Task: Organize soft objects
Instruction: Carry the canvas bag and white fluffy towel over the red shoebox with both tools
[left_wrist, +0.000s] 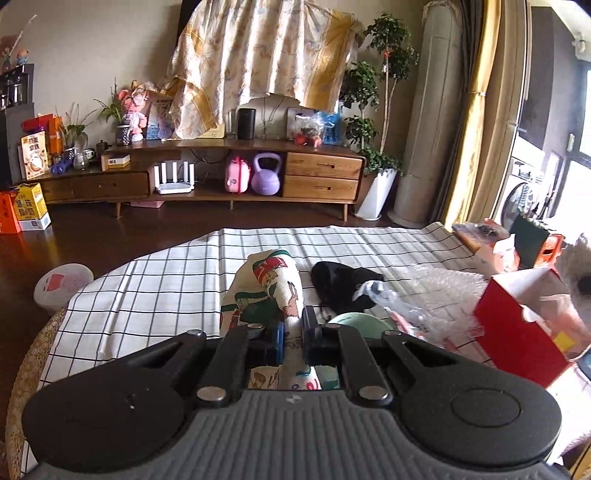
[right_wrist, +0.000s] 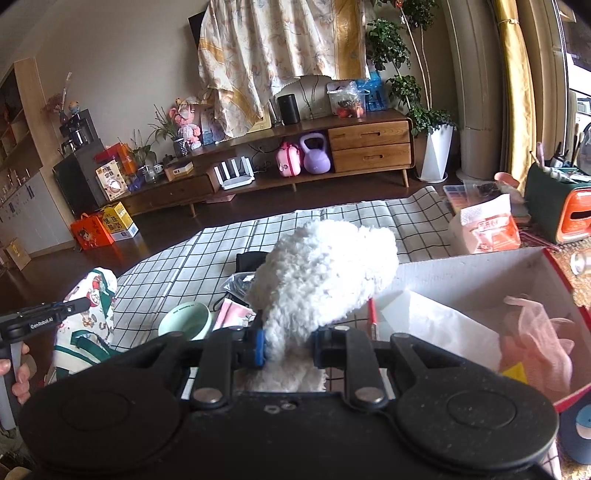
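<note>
The left gripper (left_wrist: 292, 334) is pinched tight on a printed cloth (left_wrist: 271, 291), a cream fabric with green and red cartoon patterns. The cloth stands up out of the jaws as a bunched roll, its long axis running away from the gripper and leaning slightly left, held above the checked tablecloth (left_wrist: 166, 273). The right gripper (right_wrist: 287, 349) is pinched on a white fluffy cloth (right_wrist: 325, 277), which billows up and forward from the jaws in a thick mound.

What matters for the next move is where the red box (right_wrist: 480, 273) lies. It sits open just to the right of the right gripper, its white inside facing up, with a pink bag (right_wrist: 535, 339) and a sheet of white paper (right_wrist: 436, 332) already in it. The fluffy cloth hangs beside the box's near left wall, so the right hand is much the nearer one and would probably only need to travel right and lower. From the left gripper the same box (left_wrist: 517, 332) lies far to the right, past a black garment (left_wrist: 343, 284), a pale green bowl (left_wrist: 360, 321) and crumpled clear plastic (left_wrist: 436, 295) on the table. The printed cloth would likely have to cross over all of these, or wait until the right hand clears.
</note>
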